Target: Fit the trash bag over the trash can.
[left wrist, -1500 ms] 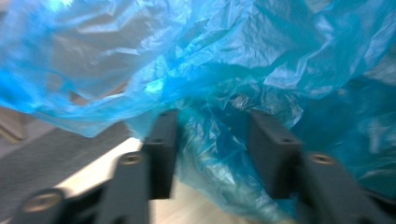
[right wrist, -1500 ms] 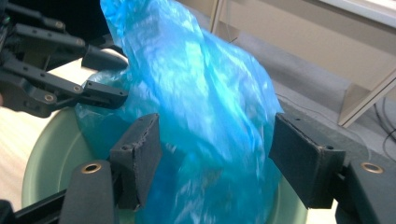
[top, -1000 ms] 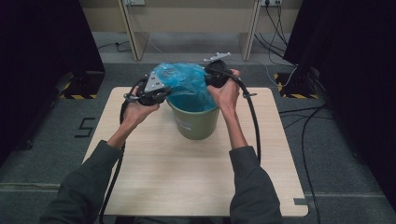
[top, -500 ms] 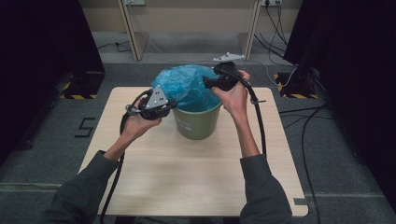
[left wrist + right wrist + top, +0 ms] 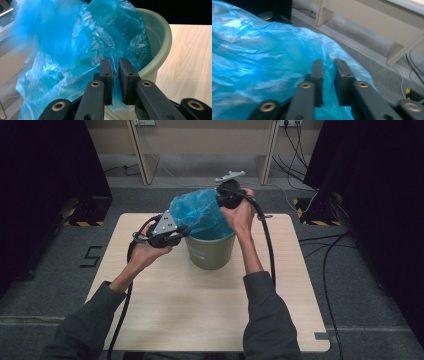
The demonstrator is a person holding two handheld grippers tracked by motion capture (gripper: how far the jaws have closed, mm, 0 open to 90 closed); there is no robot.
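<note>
Pinching blue bag (image 5: 200,212), both hand-held grippers (image 5: 115,72) (image 5: 328,75); bin (image 5: 212,251) interior hidden.

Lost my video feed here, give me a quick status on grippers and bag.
Left gripper shut on blue bag. Right gripper just closed on it too. Bag half in green bucket. Nothing blocking.

A crumpled blue plastic bag (image 5: 262,62) is spread across the left and middle of the right gripper view. A fold of it is pinched between the two black jaws of the right gripper (image 5: 328,75), which have just been closing. Behind, grey floor (image 5: 367,57), a pale table leg (image 5: 322,12) and what may be cables (image 5: 412,65) are seen, blurred.
</note>
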